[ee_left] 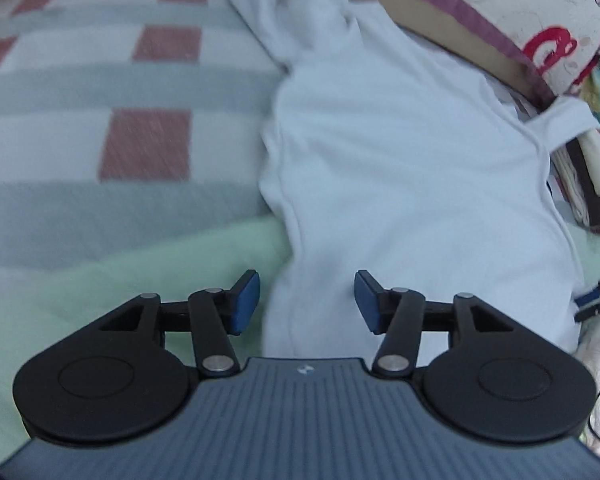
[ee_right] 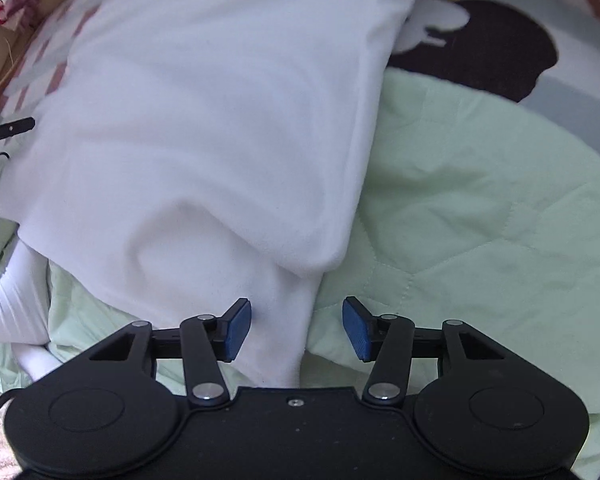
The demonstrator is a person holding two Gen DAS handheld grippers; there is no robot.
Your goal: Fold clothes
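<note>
One white soft-knit garment (ee_left: 400, 160) lies stretched along a bed, resting on a pale green quilted cover (ee_left: 100, 280) with stitched diamond lines and, farther off, on a checked blanket of grey, white and dull red squares (ee_left: 100, 80). The cloth looks smooth and slightly fleecy, with shallow rolling folds and a bunched, twisted end at its far side. In the right wrist view the same garment (ee_right: 200, 120) is doubled over, its folded edge running down toward the camera and rounding into a soft corner.

Two grippers appear, one per view, each with two black linkage arms tipped by blue ribbed pads. The left gripper (ee_left: 307, 302) has its fingers spread wide, holding nothing; the near end of the garment lies between and just beyond the pads, its left edge beside the left pad. The right gripper (ee_right: 297, 328) also stands wide apart and empty; the garment's narrow lower strip passes between its pads, closer to the left one, with green quilt showing by the right pad.

A white sleeve (ee_right: 12, 304) shows at the left edge of the right wrist view.
</note>
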